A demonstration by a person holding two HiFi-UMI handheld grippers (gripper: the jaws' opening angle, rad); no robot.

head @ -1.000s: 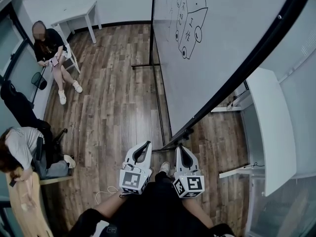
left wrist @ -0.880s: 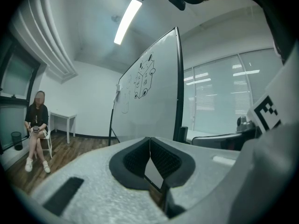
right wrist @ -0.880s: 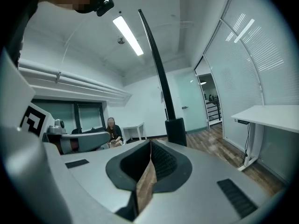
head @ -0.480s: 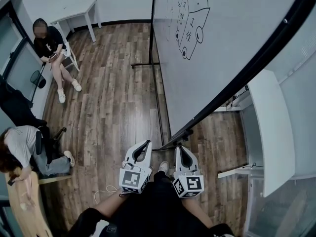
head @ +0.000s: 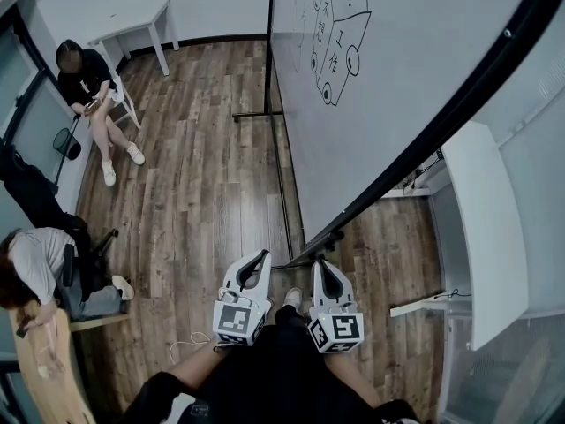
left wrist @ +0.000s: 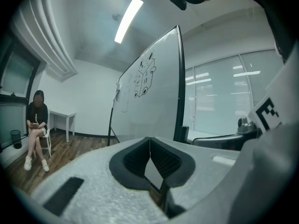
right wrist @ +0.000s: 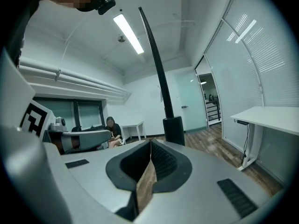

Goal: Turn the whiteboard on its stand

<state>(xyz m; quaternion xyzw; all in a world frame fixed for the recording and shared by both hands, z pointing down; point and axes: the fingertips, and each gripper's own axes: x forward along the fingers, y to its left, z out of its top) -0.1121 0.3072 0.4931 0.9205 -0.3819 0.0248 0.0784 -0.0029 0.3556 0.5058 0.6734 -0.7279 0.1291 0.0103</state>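
Whiteboard (head: 397,87) ahead; left hand-held gripper (head: 264,255), right hand-held gripper (head: 320,262) closed, empty; seated person (head: 88,87), desk (head: 485,219) nearby.

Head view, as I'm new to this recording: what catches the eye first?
The big whiteboard fills the upper right, a cartoon drawing near its top. Low in the centre, the left gripper and right gripper, both shut and empty, sit just short of its stand. A seated person is at upper left.

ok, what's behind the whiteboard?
Past the whiteboard's lower edge, a white desk and wood floor show. Whatever stands directly behind the panel is covered by it.
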